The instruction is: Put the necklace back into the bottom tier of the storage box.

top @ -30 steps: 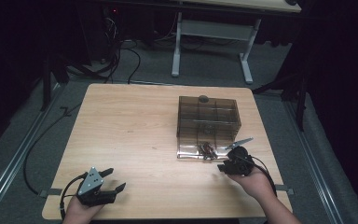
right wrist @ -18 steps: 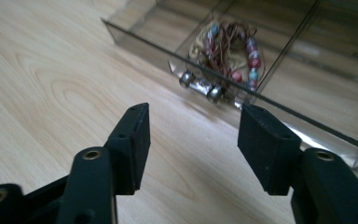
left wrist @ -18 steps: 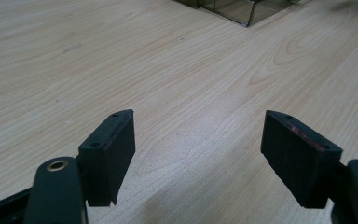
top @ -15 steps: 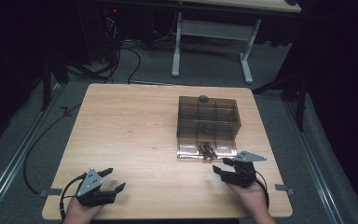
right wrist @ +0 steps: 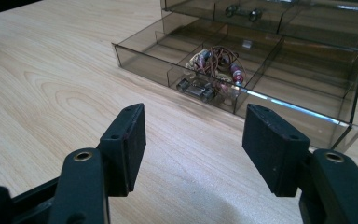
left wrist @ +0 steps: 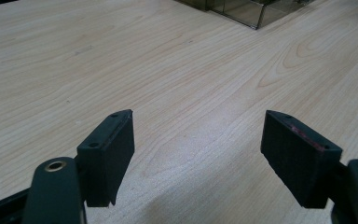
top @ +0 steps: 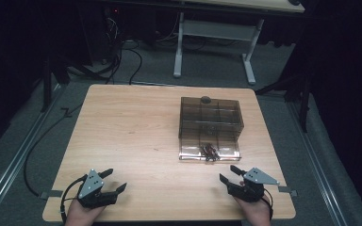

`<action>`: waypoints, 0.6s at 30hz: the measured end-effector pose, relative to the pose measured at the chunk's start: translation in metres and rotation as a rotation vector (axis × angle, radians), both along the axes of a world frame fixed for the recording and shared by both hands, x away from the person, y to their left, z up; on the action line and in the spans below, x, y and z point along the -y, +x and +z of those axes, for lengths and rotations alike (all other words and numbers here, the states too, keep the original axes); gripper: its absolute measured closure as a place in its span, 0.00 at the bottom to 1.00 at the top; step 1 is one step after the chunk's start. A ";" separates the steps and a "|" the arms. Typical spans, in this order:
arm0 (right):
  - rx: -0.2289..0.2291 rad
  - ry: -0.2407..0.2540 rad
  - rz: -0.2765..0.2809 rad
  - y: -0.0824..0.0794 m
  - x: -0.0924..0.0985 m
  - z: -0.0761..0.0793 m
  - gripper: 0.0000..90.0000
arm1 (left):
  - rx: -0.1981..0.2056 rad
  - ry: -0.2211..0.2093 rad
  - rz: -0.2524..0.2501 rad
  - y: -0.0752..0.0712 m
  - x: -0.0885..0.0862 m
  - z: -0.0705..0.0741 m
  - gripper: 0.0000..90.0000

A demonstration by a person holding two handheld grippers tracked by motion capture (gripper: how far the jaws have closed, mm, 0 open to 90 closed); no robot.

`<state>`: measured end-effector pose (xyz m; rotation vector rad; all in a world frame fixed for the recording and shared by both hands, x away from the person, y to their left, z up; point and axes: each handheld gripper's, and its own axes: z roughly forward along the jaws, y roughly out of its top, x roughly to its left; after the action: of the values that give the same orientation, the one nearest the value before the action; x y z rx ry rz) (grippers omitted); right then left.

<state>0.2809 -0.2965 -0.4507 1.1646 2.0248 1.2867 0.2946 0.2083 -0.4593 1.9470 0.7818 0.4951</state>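
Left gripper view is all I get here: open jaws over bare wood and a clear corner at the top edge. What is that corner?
Observer: A smoky clear compartment box; its drawer is pulled out toward the person.
Operator: Anything in the drawer?
Observer: A small tangle of reddish wire and metal parts lies in a middle compartment.
Operator: And the right gripper?
Observer: The right gripper is low over the table just short of the drawer. Its jaws have just been opening, and nothing is between them.
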 end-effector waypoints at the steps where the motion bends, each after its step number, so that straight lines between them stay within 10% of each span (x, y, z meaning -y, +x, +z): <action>1: 0.006 0.002 -0.002 0.000 0.000 0.000 0.44 | 0.001 0.003 0.003 0.000 0.000 0.000 0.29; 18: -0.006 -0.051 -0.041 0.004 -0.008 -0.002 0.46 | -0.001 -0.009 -0.014 0.000 -0.001 0.000 0.29</action>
<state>0.2848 -0.2887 -0.4527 1.1819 2.0158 1.2064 0.2947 0.2092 -0.4594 1.9429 0.7695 0.4815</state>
